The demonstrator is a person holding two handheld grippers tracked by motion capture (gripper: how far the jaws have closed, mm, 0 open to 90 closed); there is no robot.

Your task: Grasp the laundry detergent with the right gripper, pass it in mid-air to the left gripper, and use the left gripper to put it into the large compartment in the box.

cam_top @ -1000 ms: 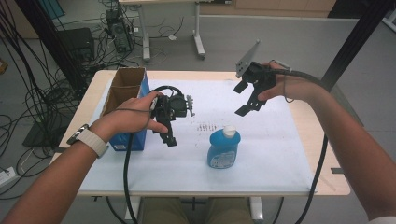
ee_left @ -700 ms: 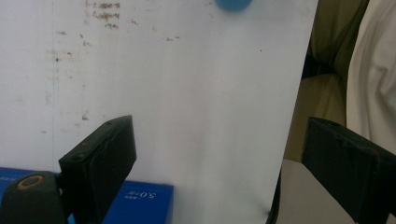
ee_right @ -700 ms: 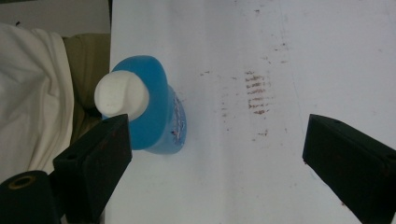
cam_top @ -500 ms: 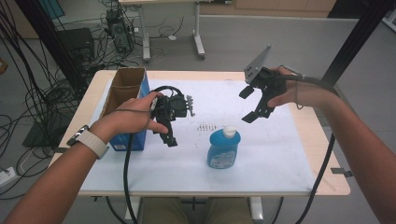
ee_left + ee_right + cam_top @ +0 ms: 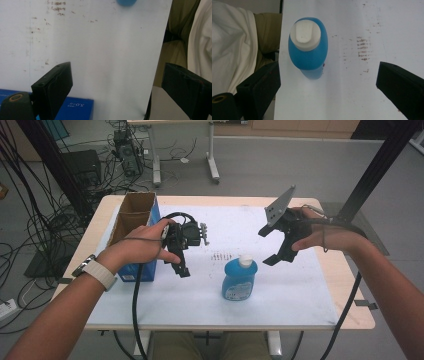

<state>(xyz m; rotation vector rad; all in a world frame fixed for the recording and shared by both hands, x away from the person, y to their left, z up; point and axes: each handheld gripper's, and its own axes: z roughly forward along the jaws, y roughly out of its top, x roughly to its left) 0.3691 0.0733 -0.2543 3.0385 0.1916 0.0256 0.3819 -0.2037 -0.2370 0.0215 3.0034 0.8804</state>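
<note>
A blue bottle (image 5: 239, 278) with a white cap (image 5: 245, 260) stands upright near the middle of the white table top (image 5: 300, 285). My right gripper (image 5: 270, 245) hovers just right of and above it, open, jaws spread wide with nothing between them. Looking down from the right gripper view, the bottle (image 5: 308, 52) sits ahead, toward the left jaw. My left gripper (image 5: 179, 255) is held low over the table beside the cardboard box (image 5: 131, 220), open and empty. The left gripper view shows the bottle's edge (image 5: 126, 2) far ahead.
An open cardboard box with a blue side (image 5: 130, 272) stands at the table's left edge. Brown marks (image 5: 220, 256) dot the white sheet near the bottle. A black pole (image 5: 372, 170) rises at the right; cables and another table's legs lie beyond the far edge.
My right gripper has drifted right and slightly toward the near side, staying open above the bottle. The left gripper and the bottle have not moved.
</note>
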